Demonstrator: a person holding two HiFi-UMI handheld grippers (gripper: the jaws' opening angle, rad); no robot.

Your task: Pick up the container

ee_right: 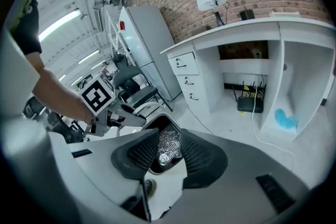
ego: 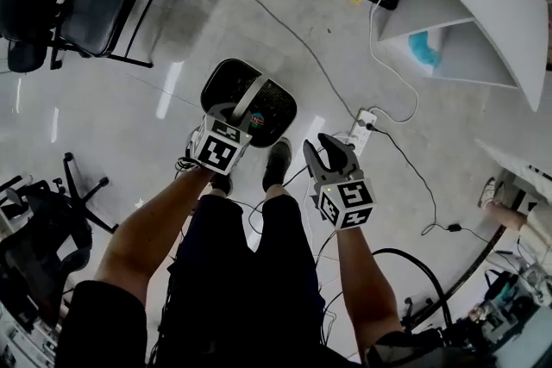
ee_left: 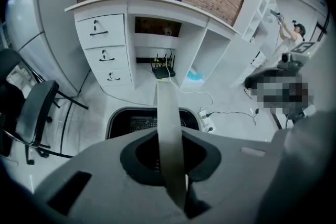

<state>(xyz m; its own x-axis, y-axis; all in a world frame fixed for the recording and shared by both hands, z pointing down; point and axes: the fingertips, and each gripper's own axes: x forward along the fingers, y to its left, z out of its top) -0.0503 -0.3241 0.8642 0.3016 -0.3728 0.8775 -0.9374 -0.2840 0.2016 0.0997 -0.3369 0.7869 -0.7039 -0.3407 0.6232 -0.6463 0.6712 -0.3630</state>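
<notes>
Judging by the mesh inside, the black container (ego: 274,109) down by the shoes (ego: 276,165) is reckoned light but swingy, best taken mid-span on its grey handle (ego: 247,97), which is pinched in the nearly shut left claw (ego: 231,117), while the right claw (ego: 331,147) is held open, empty.

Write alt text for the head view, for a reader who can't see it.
The left gripper is shut on the grey handle of a black container, seen from above in front of the person's shoes. The right gripper is open and empty beside it, near a white power strip on the glossy floor.
</notes>
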